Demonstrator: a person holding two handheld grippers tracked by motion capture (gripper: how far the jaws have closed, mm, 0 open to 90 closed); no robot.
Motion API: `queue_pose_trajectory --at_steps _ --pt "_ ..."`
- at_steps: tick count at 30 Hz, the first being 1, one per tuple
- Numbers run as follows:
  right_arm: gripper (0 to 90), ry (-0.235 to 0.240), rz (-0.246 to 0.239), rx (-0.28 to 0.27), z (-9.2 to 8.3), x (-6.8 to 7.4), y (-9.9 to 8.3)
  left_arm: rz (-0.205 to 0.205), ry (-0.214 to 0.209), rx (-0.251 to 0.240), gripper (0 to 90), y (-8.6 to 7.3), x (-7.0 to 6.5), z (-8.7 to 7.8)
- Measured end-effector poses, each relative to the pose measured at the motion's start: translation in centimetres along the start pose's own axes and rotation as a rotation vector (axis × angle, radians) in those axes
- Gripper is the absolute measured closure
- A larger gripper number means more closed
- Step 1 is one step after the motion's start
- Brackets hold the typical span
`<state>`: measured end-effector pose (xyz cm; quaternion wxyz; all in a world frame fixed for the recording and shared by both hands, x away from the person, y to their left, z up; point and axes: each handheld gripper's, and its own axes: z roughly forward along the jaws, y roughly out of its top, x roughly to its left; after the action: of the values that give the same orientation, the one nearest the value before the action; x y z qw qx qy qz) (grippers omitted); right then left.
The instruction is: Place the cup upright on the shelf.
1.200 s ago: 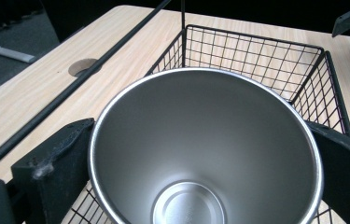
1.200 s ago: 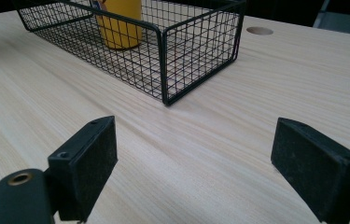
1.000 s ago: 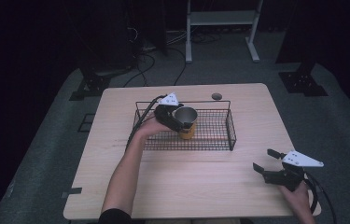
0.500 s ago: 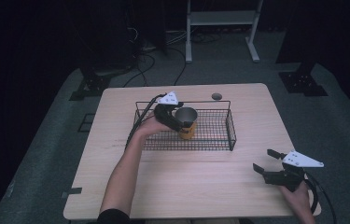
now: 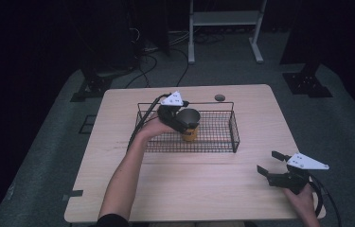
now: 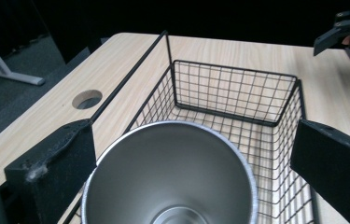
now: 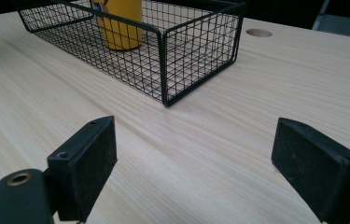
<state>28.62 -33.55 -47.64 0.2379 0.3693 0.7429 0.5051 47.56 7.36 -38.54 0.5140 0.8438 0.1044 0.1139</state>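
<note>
Little is changed from the earlier frames: the left gripper point(image 5: 181, 118) is kept over the wire basket point(image 5: 234, 135) with the steel cup point(image 5: 189, 116) between its jaws, shifted only slightly. In the left gripper view the cup's rim point(image 6: 172, 140) is seen between two jaws that stand spread on either side, the left one close against the wall and the right one apart from it, so the cup is judged released or barely held rather than clamped. The cup is placed upright on top of a yellow container point(image 5: 190, 134) standing on the basket floor, apparently so that it nests there. The right gripper point(image 5: 272, 165) is rested low over the near right corner of the table point(image 5: 118, 189), well apart from the basket, its jaws spread wide with nothing between them, presumably parked out of the way.
</note>
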Motion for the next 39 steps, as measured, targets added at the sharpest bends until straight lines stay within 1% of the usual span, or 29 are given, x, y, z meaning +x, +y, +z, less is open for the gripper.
queue_pose_trajectory --at_steps 1,3,9,12,15,18,19,25,26,29,32,39 --pt "13.1 -0.002 0.001 0.001 0.0 0.0 0.0 0.002 0.003 -0.002 0.0 0.1 -0.2 -0.1" --pt "13.1 -0.005 0.002 0.000 0.0 0.0 0.0 -0.001 0.000 -0.025 0.0 0.2 -0.5 -0.5" --pt "13.1 -0.006 0.006 -0.002 0.0 -0.1 0.0 0.014 0.000 -0.035 0.0 0.2 -1.4 -1.1" --pt "13.1 -0.006 0.008 -0.003 0.0 -0.1 0.0 0.008 0.005 -0.059 0.0 0.2 -1.8 -1.4" --pt "13.1 -0.006 0.009 -0.003 0.0 -0.1 0.0 0.015 0.005 -0.064 0.0 0.2 -2.2 -1.6" --pt "13.1 -0.005 0.007 -0.004 0.0 -0.1 0.0 0.014 0.002 -0.068 0.0 0.1 -2.6 -1.8" --pt "13.1 -0.005 0.007 -0.004 0.0 -0.1 0.0 0.020 0.004 -0.066 0.0 0.1 -2.8 -1.9" --pt "13.1 -0.004 0.008 -0.003 0.0 0.0 0.0 0.022 0.003 -0.078 0.0 -0.2 -3.4 -2.2" --pt "13.1 -0.004 0.009 -0.002 0.0 0.0 0.0 0.016 -0.004 -0.080 0.0 -0.2 -3.5 -2.3" --pt "13.1 -0.003 0.008 -0.002 0.0 0.0 0.0 0.023 -0.003 -0.074 0.0 -0.2 -3.7 -2.4" --pt "13.1 -0.003 0.010 -0.002 0.0 0.0 0.0 0.022 -0.005 -0.092 0.0 -0.3 -4.0 -2.6" --pt "13.1 -0.002 0.009 -0.001 0.0 0.0 0.0 0.023 -0.008 -0.091 0.0 -0.9 -4.9 -2.8"
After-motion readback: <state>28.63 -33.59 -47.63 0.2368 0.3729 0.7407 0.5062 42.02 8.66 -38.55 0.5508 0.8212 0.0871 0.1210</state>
